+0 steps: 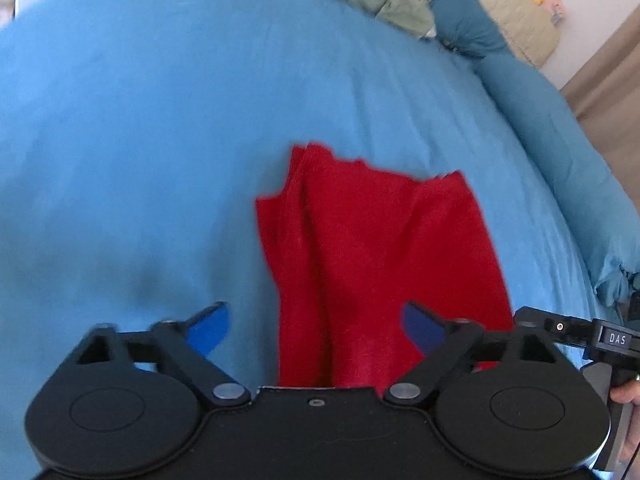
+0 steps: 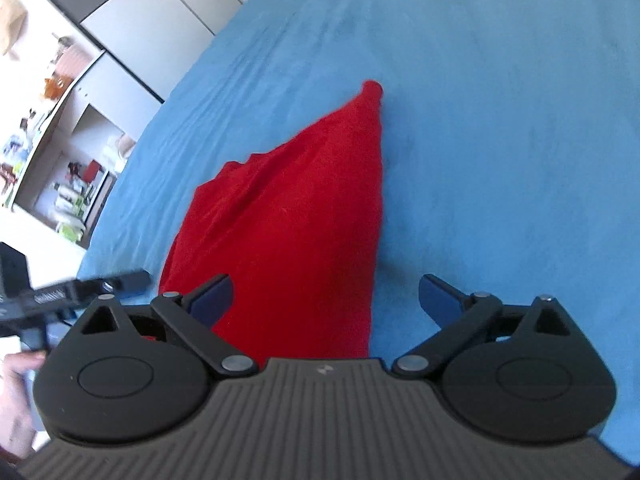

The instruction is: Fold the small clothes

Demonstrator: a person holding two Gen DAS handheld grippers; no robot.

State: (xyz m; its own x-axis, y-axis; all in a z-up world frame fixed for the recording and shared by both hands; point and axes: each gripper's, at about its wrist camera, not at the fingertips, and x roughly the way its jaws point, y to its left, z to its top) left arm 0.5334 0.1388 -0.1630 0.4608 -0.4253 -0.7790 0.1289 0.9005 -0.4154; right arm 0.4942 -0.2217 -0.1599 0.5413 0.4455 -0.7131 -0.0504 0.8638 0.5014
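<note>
Red cloth (image 1: 380, 264) lies on the blue bedsheet (image 1: 140, 140), bunched and creased, folded over on itself with a ragged far edge. Seen by the right wrist camera, the same cloth (image 2: 288, 232) tapers to a narrow tip pointing away across the bed.

Left tool (image 1: 316, 324): blue-padded fingers (image 1: 210, 326) spread wide apart, nothing clamped. Its right finger sits in front of the near part of the cloth, its left finger in front of bare sheet; cannot tell whether either finger touches the fabric. The cloth's near end runs under the tool body and out of sight.

Right tool (image 2: 324, 300): fingers (image 2: 438, 300) spread wide apart, also gripping nothing. Its left finger overlaps the cloth's near left edge, its right finger is over bare sheet well clear of the red fabric.

Each wrist camera catches the other tool at its frame edge, with part of a person's hand (image 2: 16, 400) on its handle. The two tools sit close side by side at the near end of the cloth.

Far end of bed: pale green quilt (image 1: 500, 4) and a teal pillow (image 1: 464, 20). Left of the bed in the right wrist view, white shelves (image 2: 60, 152) with blurred clutter
</note>
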